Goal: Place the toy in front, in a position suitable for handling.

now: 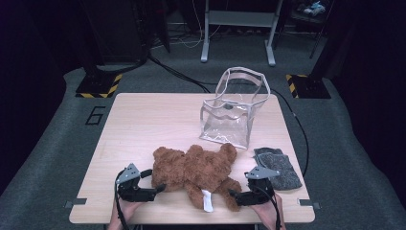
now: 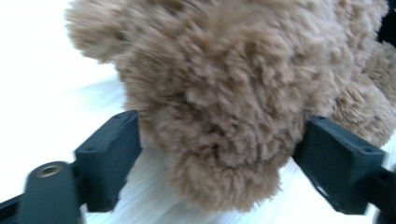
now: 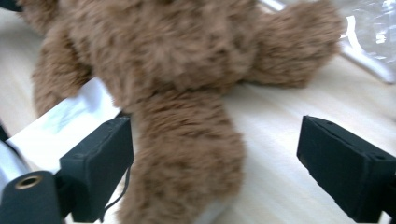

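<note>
- High view: brown teddy bear (image 1: pixel 198 170) lies at the worktop's (image 1: pixel 143 124) near edge, between left tongs (image 1: pixel 155 184) and right tongs (image 1: pixel 235 194). Clear bag (image 1: pixel 230 117) stands toward the far right corner; grey cloth (image 1: pixel 280 167) lies by the right edge.
- Left gripper view: jaws apart, bear's furry head (image 2: pixel 219 102) between them, pads not pressing.
- Right gripper view: jaws apart, one leg (image 3: pixel 182 158) between them beside a white label (image 3: pixel 70 116).
</note>
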